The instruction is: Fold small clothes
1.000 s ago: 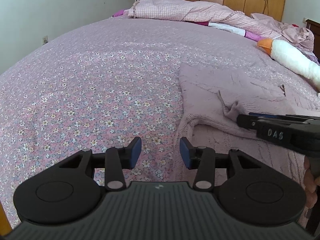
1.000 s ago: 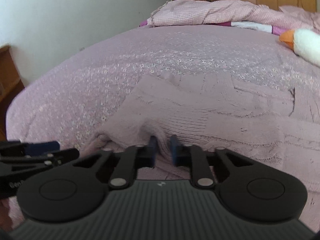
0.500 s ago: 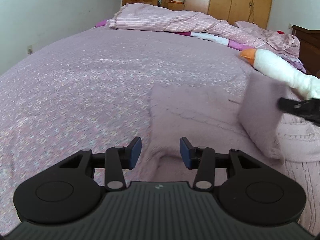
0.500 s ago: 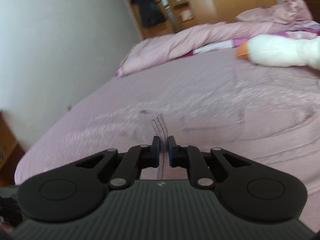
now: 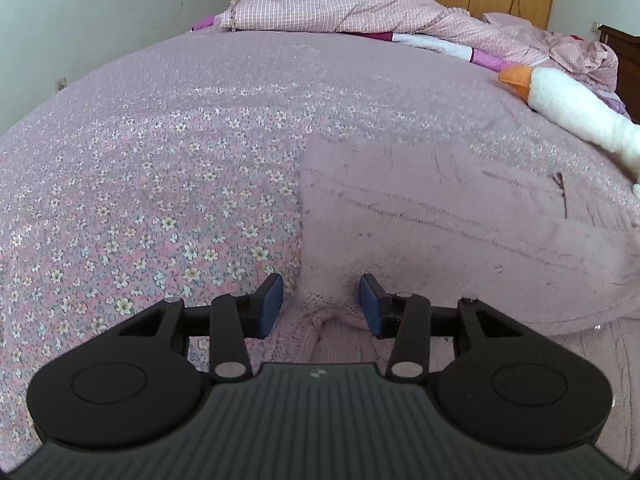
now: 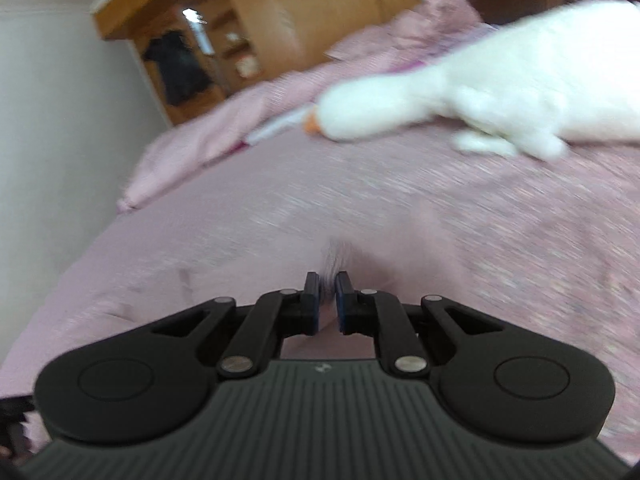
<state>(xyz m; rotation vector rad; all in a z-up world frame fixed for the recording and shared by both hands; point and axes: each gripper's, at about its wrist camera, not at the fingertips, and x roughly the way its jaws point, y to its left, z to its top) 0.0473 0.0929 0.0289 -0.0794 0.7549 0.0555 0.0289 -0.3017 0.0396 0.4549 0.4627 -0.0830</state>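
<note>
Jaws spread, the left gripper point(image 5: 321, 306) straddles a sweater point(image 5: 440, 216) fold; the right gripper point(image 6: 327, 300) pinches knit ahead and could lose it if pulled sharply.

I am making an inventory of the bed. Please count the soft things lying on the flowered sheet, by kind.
Pale pink knitted garment: 1
White plush goose with orange beak: 1
Pink checked quilt, bunched at the far end: 1
Total: 3
</note>
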